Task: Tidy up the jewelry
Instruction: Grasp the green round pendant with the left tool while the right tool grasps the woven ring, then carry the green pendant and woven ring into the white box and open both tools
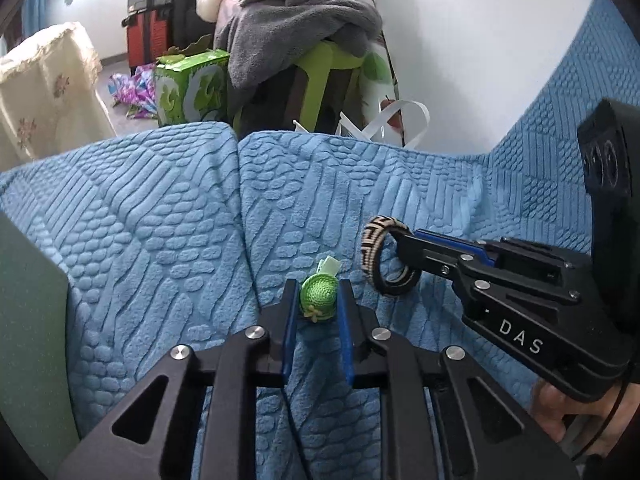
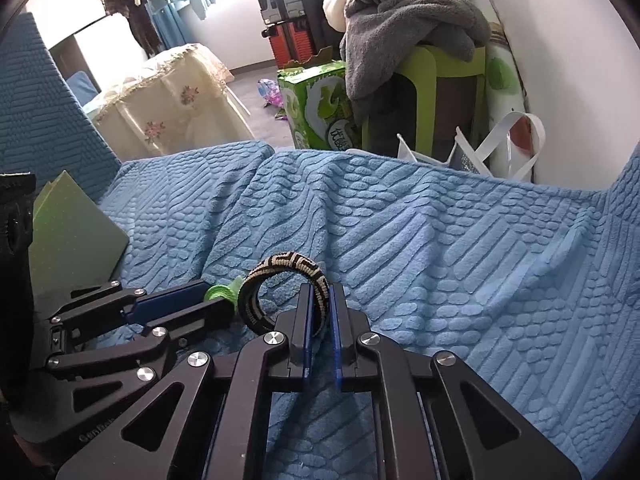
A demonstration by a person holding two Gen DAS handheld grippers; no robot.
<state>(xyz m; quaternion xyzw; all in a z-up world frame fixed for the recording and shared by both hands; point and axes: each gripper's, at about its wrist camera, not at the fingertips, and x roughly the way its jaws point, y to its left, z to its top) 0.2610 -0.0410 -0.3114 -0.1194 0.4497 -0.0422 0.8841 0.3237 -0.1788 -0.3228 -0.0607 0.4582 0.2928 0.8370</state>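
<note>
Both grip: left gripper [image 1: 318, 300] apparently pinching green crochet ornament [image 1: 319, 295]; right gripper [image 2: 320, 304] clamping woven bangle [image 2: 286, 270].

My left gripper [image 1: 318, 294] points steeply down, its blue pads closed against something small and green. My right gripper [image 2: 320, 300] tilts down likewise, jaws nearly together and pinching a ring-shaped thing. The two sit just beside each other, tips near. In the left wrist view, my right hand [image 1: 568, 416] wraps the right handle.
</note>
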